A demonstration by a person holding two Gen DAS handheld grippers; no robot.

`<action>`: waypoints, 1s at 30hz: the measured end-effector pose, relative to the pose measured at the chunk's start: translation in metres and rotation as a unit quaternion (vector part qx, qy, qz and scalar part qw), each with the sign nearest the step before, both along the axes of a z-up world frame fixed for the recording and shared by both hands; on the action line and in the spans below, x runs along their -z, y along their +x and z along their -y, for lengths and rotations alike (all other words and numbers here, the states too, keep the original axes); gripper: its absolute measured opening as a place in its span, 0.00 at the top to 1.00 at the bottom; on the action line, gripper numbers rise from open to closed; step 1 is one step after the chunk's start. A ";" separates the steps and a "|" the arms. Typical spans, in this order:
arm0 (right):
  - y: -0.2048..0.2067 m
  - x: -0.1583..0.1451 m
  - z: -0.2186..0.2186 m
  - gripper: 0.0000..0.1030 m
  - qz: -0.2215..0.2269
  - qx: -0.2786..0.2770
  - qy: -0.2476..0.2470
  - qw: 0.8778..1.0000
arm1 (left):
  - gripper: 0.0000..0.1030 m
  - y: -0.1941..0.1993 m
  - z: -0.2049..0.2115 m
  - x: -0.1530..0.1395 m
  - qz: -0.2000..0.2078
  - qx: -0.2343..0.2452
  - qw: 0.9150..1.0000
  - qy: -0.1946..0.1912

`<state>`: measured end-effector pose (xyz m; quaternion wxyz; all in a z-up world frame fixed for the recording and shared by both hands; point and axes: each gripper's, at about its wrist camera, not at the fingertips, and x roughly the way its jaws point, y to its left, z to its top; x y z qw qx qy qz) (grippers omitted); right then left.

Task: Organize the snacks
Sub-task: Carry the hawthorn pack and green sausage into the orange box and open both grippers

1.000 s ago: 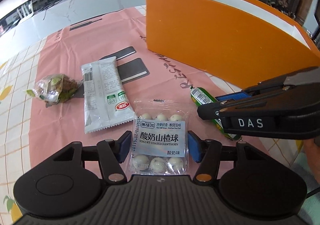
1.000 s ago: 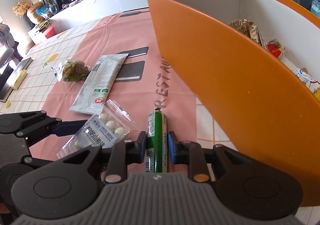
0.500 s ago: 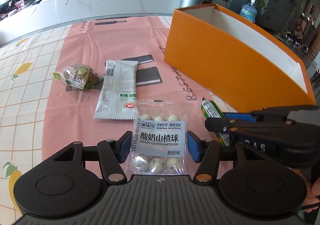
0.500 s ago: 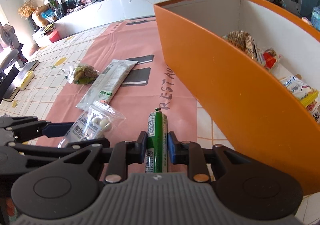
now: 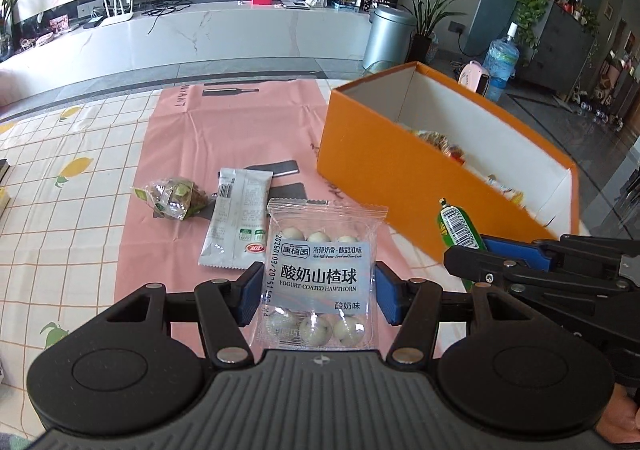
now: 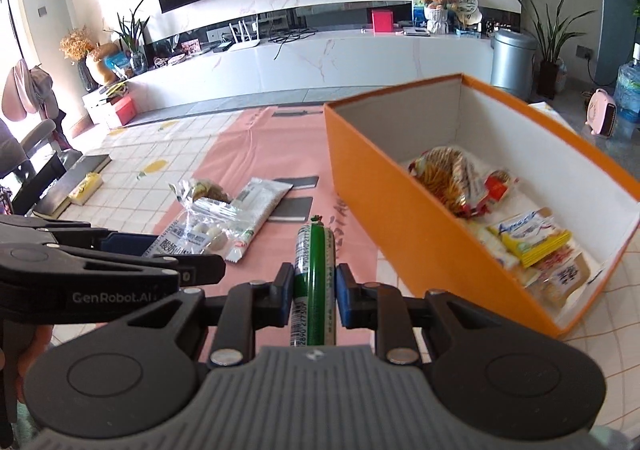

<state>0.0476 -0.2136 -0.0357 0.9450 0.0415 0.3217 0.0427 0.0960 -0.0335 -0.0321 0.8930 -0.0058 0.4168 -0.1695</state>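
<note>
We count two grippers, one orange box (image 6: 404,210), and four snacks outside it: two held and two lying on the pink cloth (image 5: 180,138). Inside the box we can make out a crinkled red-and-yellow bag (image 6: 448,178), a yellow packet (image 6: 532,234) and a few more wrappers below it that are too jumbled to count.

The left gripper (image 5: 316,290) stands fairly wide, its blue pads pressed on the two side edges of the clear pouch (image 5: 320,274), at lower centre of the left view. The pouch has a pale blue label reading "yogurt-coated hawthorn", with three white balls above the label and three below. It hangs clear of the cloth.

The right gripper (image 6: 312,290) is nearly closed, pinching the green tube (image 6: 314,270) at lower centre of the right view. The tube is slim, dark green with white printed strips and a barcode, and its crimped tip points away from the camera toward the box's near corner. In the left view the same tube (image 5: 456,230) shows at right, just in front of the box's long orange wall.

On the cloth, left of centre in the left view, lie a long white sachet (image 5: 236,222) with a red logo at its near end and, just left of it, a small clear bag (image 5: 176,198) of green and brown pieces. The two sit close together.

The box fills the right of both views, open-topped, white inside.
</note>
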 end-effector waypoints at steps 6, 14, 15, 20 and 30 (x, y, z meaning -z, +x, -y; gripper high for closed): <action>-0.012 -0.030 0.017 0.82 0.010 -0.019 0.000 1.000 | 0.36 0.000 0.015 -0.030 0.016 0.007 1.000 -0.021; -0.019 -0.071 0.052 0.82 0.025 -0.034 -0.028 0.999 | 0.36 0.012 0.056 -0.065 0.035 0.030 0.998 -0.032; -0.019 -0.076 0.057 0.82 0.027 -0.034 -0.032 0.999 | 0.36 0.015 0.063 -0.069 0.038 0.034 0.998 -0.031; -0.014 -0.091 0.084 0.82 0.024 -0.032 -0.057 0.998 | 0.36 0.030 0.097 -0.076 0.050 0.063 0.997 -0.014; 0.033 -0.085 0.133 0.82 -0.015 -0.025 -0.081 0.996 | 0.36 0.071 0.157 -0.061 0.037 0.104 0.994 0.023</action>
